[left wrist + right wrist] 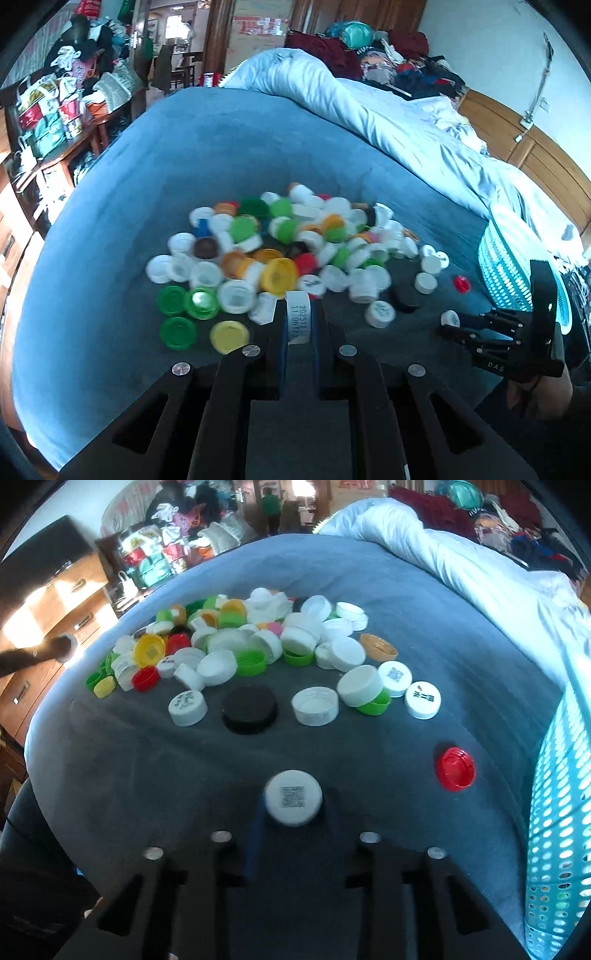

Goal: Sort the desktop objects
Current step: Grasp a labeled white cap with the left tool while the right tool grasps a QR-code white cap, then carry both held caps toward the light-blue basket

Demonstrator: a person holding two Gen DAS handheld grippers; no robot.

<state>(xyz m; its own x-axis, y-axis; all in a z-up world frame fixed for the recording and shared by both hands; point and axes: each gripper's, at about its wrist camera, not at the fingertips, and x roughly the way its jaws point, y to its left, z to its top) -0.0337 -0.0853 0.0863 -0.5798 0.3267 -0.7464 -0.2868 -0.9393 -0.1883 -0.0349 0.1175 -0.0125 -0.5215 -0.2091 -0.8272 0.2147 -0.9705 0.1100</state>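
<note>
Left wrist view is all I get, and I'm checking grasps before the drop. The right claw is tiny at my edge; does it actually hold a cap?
Observer: Yes, the right claw grips a white cap between its fingers.
Operator: Anything printed on it?
Observer: A QR code on its flat top, facing the camera.
Operator: The pile's basket side is a blur for me. What's there?
Observer: An orange cap lies open side up at that edge.
</note>
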